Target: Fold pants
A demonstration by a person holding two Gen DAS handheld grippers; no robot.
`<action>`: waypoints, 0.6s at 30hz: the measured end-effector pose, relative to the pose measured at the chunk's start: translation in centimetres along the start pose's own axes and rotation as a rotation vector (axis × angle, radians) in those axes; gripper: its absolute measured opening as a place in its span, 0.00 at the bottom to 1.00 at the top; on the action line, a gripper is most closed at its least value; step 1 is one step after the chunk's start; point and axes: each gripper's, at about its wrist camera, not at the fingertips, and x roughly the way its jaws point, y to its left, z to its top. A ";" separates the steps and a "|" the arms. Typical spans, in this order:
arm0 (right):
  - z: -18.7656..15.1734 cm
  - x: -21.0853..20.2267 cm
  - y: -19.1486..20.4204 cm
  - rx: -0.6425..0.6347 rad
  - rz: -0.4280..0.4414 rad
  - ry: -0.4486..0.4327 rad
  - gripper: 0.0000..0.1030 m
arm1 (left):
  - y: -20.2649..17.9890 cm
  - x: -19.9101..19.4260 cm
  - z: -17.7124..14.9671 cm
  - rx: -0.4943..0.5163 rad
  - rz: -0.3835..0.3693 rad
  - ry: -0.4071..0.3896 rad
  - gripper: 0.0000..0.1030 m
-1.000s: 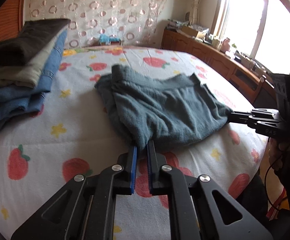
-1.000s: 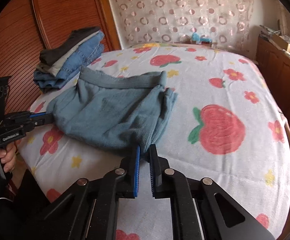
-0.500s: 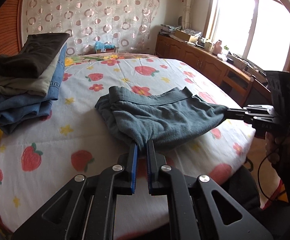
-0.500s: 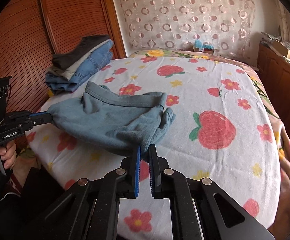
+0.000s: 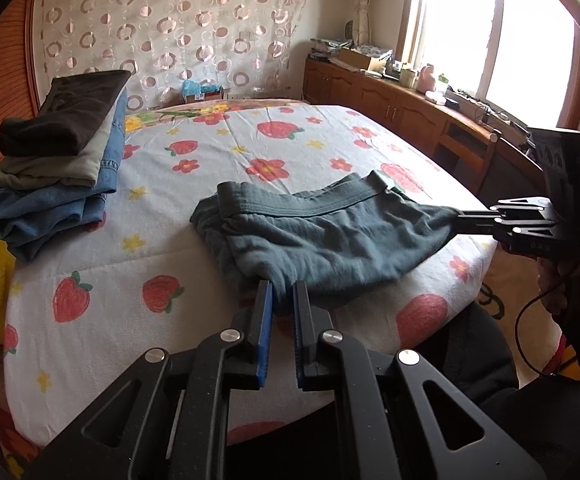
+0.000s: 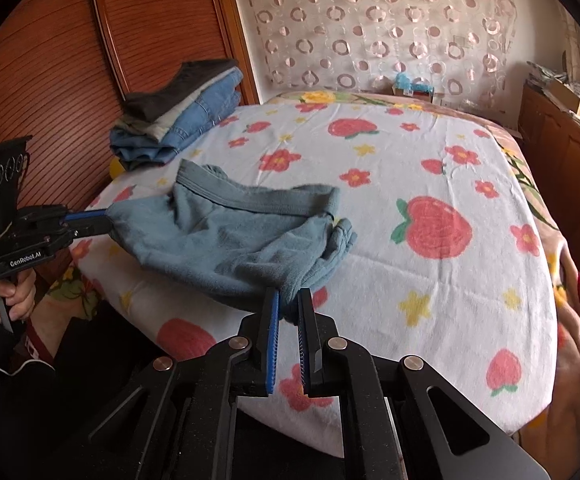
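Observation:
The grey-blue pants (image 5: 322,236) lie folded over on the strawberry-print bed (image 5: 218,160), waistband toward the far side, near the bed's front edge. My left gripper (image 5: 281,286) is shut on one near corner of the pants. My right gripper (image 6: 288,296) is shut on the other near corner of the pants (image 6: 230,240). Each gripper shows in the other's view, the right one (image 5: 462,216) at the right and the left one (image 6: 106,218) at the left, with the cloth stretched between them and lifted off the bed edge.
A stack of folded clothes (image 5: 58,160) sits at the bed's left side, also seen in the right wrist view (image 6: 178,120). A wooden sideboard (image 5: 410,112) runs under the window at the right. A wooden panel wall (image 6: 50,60) stands left of the bed.
Both grippers have pulled back and up toward the bed's front edge, dragging the pants with them. The cloth now hangs taut between the grippers at the edge.

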 end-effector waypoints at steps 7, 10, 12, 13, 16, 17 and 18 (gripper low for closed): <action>0.5 -0.3 0.3 -0.002 -0.016 -0.010 0.12 | 1.4 0.8 0.4 -0.052 0.034 -0.013 0.49; 0.6 -0.5 0.2 0.002 -0.025 -0.021 0.13 | 2.0 1.7 0.8 -0.066 0.054 0.000 0.65; 0.7 -0.4 0.2 -0.009 -0.035 -0.023 0.15 | 2.4 2.5 1.1 -0.079 0.043 0.001 0.80; 0.8 -0.3 0.2 -0.016 -0.041 -0.024 0.15 | 2.5 2.9 1.2 -0.080 0.044 0.002 0.80; 1.2 0.2 -0.1 -0.018 -0.047 -0.029 0.15 | 2.8 3.8 1.6 -0.093 0.054 0.008 0.80; 1.4 0.4 -0.2 -0.017 -0.046 -0.033 0.15 | 2.9 4.1 1.7 -0.098 0.054 0.010 0.80; 1.6 0.7 -0.4 -0.017 -0.045 -0.036 0.16 | 3.0 4.5 1.9 -0.103 0.058 0.017 0.80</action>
